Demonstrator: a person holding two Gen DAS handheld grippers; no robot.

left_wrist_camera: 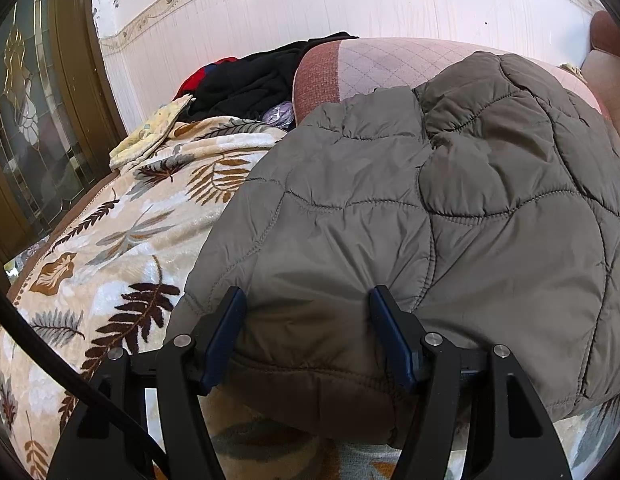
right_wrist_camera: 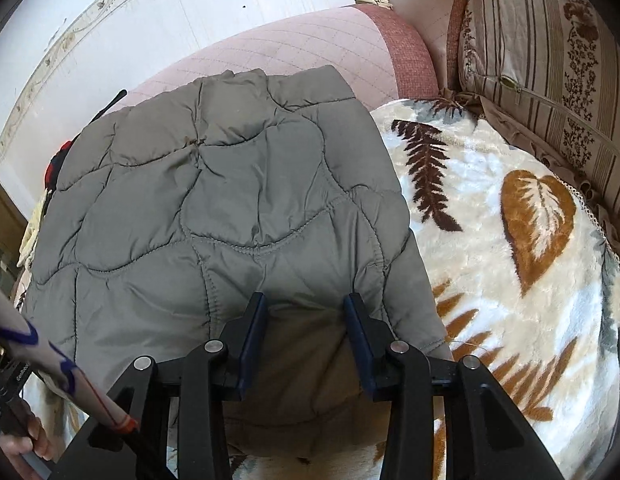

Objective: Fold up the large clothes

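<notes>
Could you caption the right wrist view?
Fingers straddle the near edge of a grey quilted jacket on a leaf-print blanket.

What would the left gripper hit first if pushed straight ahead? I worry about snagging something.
The left gripper would meet the grey quilted jacket first; its near edge already bulges between the fingers, likely touching them.

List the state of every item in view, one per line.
quilted grey jacket: folded, lying on the blanket, near hem between both grippers' fingers
leaf-print blanket: spread flat under the jacket
dark clothes: heaped, unfolded, behind the blanket
striped cushion: propped upright beside the blanket
left gripper: jaws apart, straddling the hem
right gripper: jaws apart, straddling the hem
</notes>
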